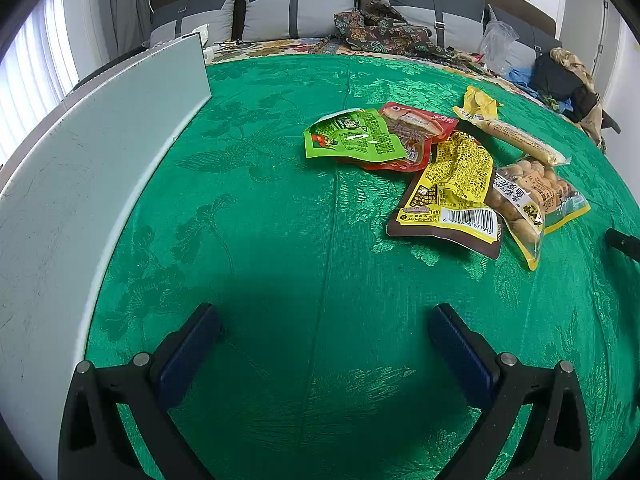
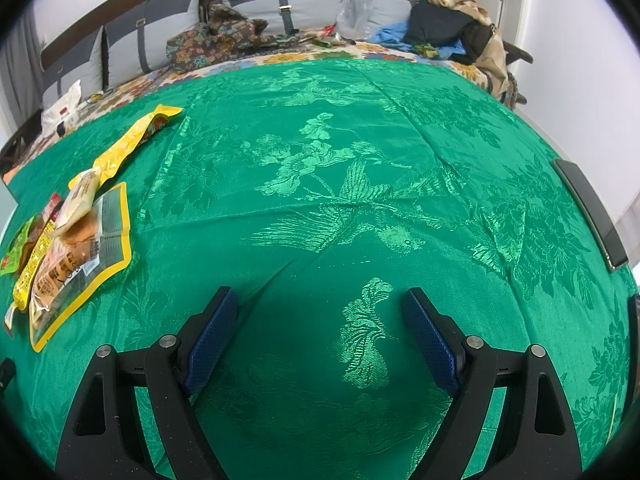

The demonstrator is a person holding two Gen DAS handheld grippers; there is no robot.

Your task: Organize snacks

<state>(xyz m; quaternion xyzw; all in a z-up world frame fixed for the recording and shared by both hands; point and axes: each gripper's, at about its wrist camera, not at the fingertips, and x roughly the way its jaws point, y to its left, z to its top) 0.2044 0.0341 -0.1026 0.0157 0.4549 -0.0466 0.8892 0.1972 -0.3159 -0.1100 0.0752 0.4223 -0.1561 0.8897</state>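
Observation:
Several snack packets lie in a loose pile on the green tablecloth [image 1: 260,208]. In the left wrist view: a green packet [image 1: 352,136], a red packet [image 1: 416,124] under it, a yellow-and-brown packet [image 1: 448,196], a clear bag of round nuts [image 1: 532,196] and a long yellow stick packet [image 1: 508,128]. My left gripper [image 1: 324,324] is open, well short of the pile, nothing between its fingers. In the right wrist view the same pile sits at the far left, with the nut bag [image 2: 76,264] and the long yellow packet [image 2: 128,140]. My right gripper [image 2: 320,308] is open over bare cloth.
A white box wall [image 1: 100,152] runs along the table's left side. A dark phone-like slab [image 2: 592,216] lies at the right edge. Behind the table is a sofa with grey cushions [image 1: 300,8], patterned cloth [image 1: 380,32] and piled clothes [image 2: 452,28].

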